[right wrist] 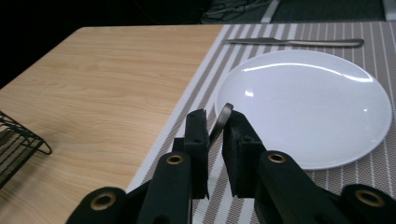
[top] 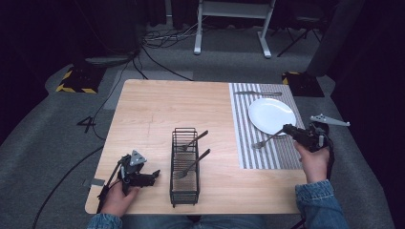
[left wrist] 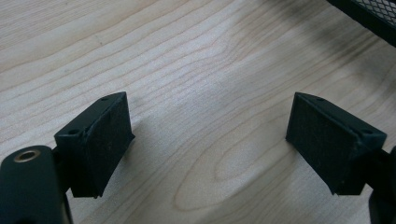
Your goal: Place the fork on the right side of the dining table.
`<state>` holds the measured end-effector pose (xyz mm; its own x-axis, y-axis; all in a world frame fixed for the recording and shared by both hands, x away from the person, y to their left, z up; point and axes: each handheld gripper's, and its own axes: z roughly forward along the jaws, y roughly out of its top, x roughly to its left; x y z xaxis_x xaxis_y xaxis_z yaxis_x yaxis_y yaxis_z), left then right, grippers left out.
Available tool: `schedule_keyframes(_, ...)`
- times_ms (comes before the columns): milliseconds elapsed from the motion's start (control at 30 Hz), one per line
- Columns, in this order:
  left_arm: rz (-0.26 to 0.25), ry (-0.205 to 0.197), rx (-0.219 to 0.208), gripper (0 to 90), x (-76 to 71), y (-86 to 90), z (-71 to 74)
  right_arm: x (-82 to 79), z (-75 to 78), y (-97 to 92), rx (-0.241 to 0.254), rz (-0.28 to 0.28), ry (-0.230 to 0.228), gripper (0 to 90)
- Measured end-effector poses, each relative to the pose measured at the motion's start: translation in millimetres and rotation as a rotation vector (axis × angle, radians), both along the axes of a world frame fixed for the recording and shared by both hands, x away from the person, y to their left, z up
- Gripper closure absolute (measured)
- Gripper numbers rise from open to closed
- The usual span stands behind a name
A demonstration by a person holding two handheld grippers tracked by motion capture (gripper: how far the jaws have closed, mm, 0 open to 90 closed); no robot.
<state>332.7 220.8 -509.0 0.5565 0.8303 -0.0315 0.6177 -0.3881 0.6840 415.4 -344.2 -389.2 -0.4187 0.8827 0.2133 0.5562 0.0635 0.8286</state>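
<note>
A metal fork hangs over the striped placemat just in front of the white plate. My right gripper is shut on its handle; the handle's end sticks up between the jaws in the right gripper view, beside the plate. A knife lies on the mat behind the plate. Two more forks lean in the black wire caddy at the table's middle front. My left gripper rests open on the wood left of the caddy, its pads wide apart with bare table between.
The wooden table has free room across its left and back. Its front edge runs close to both hands. A corner of the caddy sits just beyond the left gripper. Cables and a desk frame stand on the floor behind.
</note>
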Motion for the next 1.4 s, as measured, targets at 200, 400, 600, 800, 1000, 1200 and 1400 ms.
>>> schedule_keyframes(200,0.0,0.0,0.0,14.2,0.0,0.0,0.0,15.1,0.5,-2.5,-0.037,-0.022,0.054,73.3)
schedule_keyframes(400,0.0,0.0,0.0,14.3,0.0,0.0,0.0,17.5,-2.3,-6.0,-0.031,-0.026,0.075,63.1)
schedule_keyframes(600,0.0,0.0,0.0,14.2,0.0,0.0,0.0,16.4,-6.0,-9.9,-0.016,-0.041,0.097,55.8)
schedule_keyframes(800,0.0,0.0,0.0,14.3,0.0,0.0,0.0,17.6,-10.1,-16.2,-0.005,-0.058,0.113,51.7)
schedule_keyframes(1000,0.0,0.0,0.0,14.2,0.0,0.0,0.0,20.6,-17.4,-22.3,-0.016,-0.076,0.151,49.8)
schedule_keyframes(1200,0.0,0.0,0.0,14.3,0.0,0.0,0.0,22.1,-27.6,-31.5,-0.003,-0.087,0.181,48.9)
schedule_keyframes(1400,0.0,0.0,0.0,14.3,0.0,0.0,0.0,24.1,-34.3,-39.9,0.012,-0.096,0.208,48.5)
